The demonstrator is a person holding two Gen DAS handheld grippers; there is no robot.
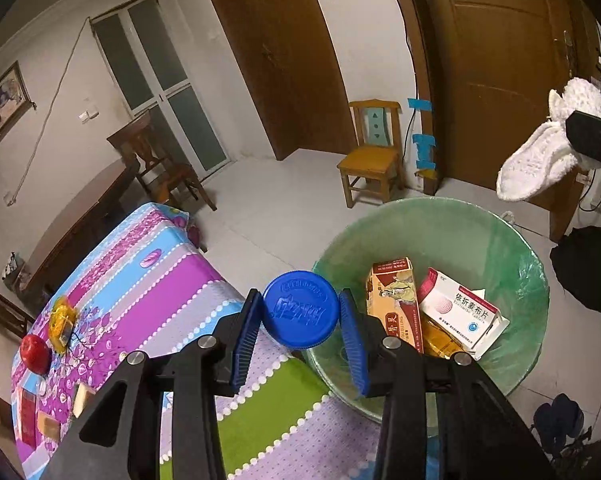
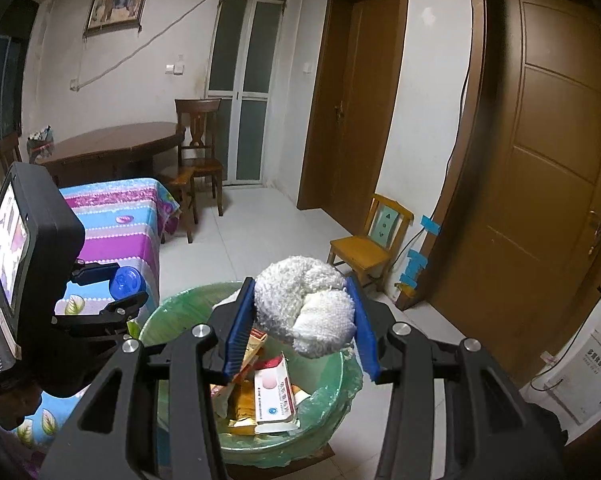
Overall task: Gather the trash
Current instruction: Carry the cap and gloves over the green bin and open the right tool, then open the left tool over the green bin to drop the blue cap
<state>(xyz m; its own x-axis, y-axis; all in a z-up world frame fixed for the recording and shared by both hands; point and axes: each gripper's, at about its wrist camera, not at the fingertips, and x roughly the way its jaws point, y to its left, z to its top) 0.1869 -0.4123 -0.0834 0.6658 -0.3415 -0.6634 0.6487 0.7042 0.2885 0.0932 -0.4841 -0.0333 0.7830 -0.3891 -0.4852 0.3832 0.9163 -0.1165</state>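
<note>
My left gripper (image 1: 300, 312) is shut on a blue bottle cap (image 1: 300, 309) and holds it above the table edge, just left of the green-lined trash bin (image 1: 512, 280). The bin holds an orange box (image 1: 394, 300) and a white medicine box (image 1: 458, 312). My right gripper (image 2: 306, 312) is shut on a white fluffy sock (image 2: 306, 306) and holds it over the bin (image 2: 172, 316). The left gripper and its cap (image 2: 126, 282) show at the left of the right wrist view. The sock (image 1: 540, 160) also shows at the upper right of the left wrist view.
The table (image 1: 148, 280) with a striped purple, blue and green cloth bears a red apple (image 1: 34, 354), a yellow item (image 1: 62, 320) and small boxes (image 1: 26, 416). A small yellow chair (image 1: 374, 152), brown doors (image 2: 556, 160) and a dark dining table (image 2: 112, 148) stand beyond.
</note>
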